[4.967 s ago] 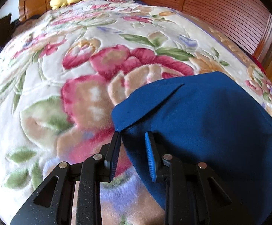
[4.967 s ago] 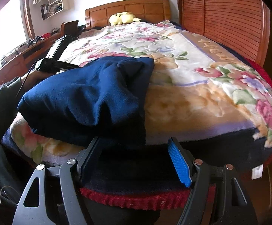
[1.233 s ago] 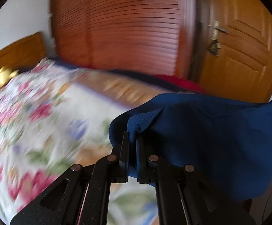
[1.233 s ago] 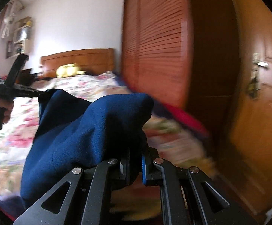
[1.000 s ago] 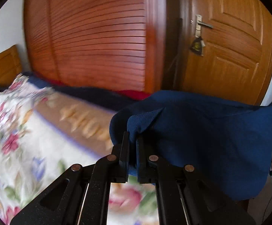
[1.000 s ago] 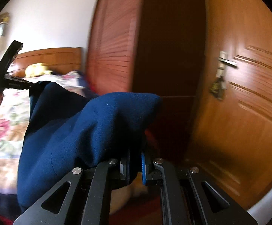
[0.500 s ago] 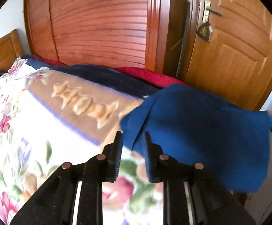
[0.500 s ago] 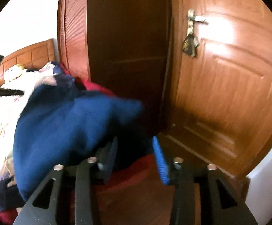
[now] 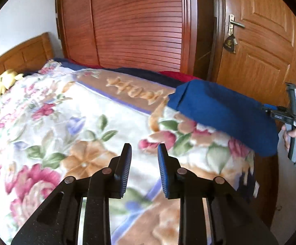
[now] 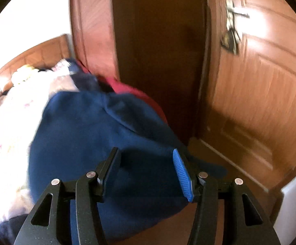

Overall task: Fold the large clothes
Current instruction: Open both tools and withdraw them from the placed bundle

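Garment (image 9: 225,110) on bed, both claws parted

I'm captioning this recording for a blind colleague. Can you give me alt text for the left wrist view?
The open left gripper hovers over a floral blanket, holding nothing. A folded blue garment lies at the bed's far corner, with the right gripper at its far end. Behind are a slatted wardrobe and a door.

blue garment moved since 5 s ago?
Yes. The blue garment now lies at the bed corner nearest the door, released; earlier it sat mid-blanket, toward the headboard side.
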The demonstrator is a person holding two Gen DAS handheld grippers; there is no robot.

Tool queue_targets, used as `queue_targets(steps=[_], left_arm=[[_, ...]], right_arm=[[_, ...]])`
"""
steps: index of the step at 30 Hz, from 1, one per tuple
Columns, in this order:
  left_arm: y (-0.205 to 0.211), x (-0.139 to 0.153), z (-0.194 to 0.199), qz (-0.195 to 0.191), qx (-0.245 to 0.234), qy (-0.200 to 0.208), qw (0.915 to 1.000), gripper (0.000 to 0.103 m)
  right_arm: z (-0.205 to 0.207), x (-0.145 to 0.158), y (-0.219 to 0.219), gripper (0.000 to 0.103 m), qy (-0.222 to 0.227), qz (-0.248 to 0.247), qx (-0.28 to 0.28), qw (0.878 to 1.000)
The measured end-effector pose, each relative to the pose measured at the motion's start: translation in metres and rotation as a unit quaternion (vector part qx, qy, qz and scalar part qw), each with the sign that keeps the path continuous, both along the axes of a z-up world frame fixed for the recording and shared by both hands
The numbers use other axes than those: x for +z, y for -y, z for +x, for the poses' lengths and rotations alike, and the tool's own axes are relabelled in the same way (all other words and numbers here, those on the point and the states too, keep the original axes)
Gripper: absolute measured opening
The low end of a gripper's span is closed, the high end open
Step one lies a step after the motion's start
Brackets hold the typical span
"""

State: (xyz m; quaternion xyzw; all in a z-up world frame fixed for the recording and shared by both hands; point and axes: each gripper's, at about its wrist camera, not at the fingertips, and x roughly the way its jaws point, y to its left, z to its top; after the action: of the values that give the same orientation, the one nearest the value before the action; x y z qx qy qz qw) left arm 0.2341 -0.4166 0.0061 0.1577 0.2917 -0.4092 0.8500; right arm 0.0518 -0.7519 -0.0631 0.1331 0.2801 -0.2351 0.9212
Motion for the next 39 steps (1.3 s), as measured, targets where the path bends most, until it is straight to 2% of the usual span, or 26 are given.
queue_targets(steps=[3, 6, 11, 12, 18, 22, 30, 34, 39], left_arm=[[-0.024, 0.006, -0.011, -0.004, 0.003, 0.017, 0.9998, 0.027], [-0.04, 0.007, -0.015, -0.002, 0.01, 0.017, 0.9998, 0.027], [-0.074, 0.01, -0.028, -0.011, 0.026, 0.016, 0.9995, 0.027], [-0.079, 0.01, -0.03, -0.013, 0.032, 0.016, 0.9993, 0.027], [-0.115, -0.002, -0.047, 0.012, 0.076, 0.011, 0.997, 0.027], [-0.149, -0.016, -0.055, 0.022, 0.122, -0.006, 0.9922, 0.027], [-0.22, -0.032, -0.073, 0.019, 0.182, -0.021, 0.9828, 0.027], [-0.259, -0.044, -0.082, 0.026, 0.22, -0.021, 0.9749, 0.027], [-0.302, -0.05, -0.092, 0.023, 0.261, -0.027, 0.9648, 0.027]], right_arm=[[0.014, -0.009, 0.0, 0.055, -0.027, 0.006, -0.009, 1.0], [0.011, 0.007, -0.01, 0.055, -0.033, -0.01, -0.022, 0.999], [-0.006, 0.041, -0.068, 0.055, -0.026, -0.045, -0.01, 0.999], [0.002, 0.042, -0.079, 0.055, -0.021, -0.047, -0.007, 0.999], [-0.009, 0.061, -0.164, 0.055, 0.007, -0.053, 0.054, 0.997], [-0.015, 0.067, -0.219, 0.055, 0.022, -0.054, 0.108, 0.992], [-0.02, 0.058, -0.317, 0.056, 0.033, -0.038, 0.189, 0.981], [-0.015, 0.053, -0.365, 0.062, 0.026, -0.018, 0.24, 0.97], [-0.005, 0.052, -0.418, 0.079, 0.034, -0.007, 0.296, 0.955]])
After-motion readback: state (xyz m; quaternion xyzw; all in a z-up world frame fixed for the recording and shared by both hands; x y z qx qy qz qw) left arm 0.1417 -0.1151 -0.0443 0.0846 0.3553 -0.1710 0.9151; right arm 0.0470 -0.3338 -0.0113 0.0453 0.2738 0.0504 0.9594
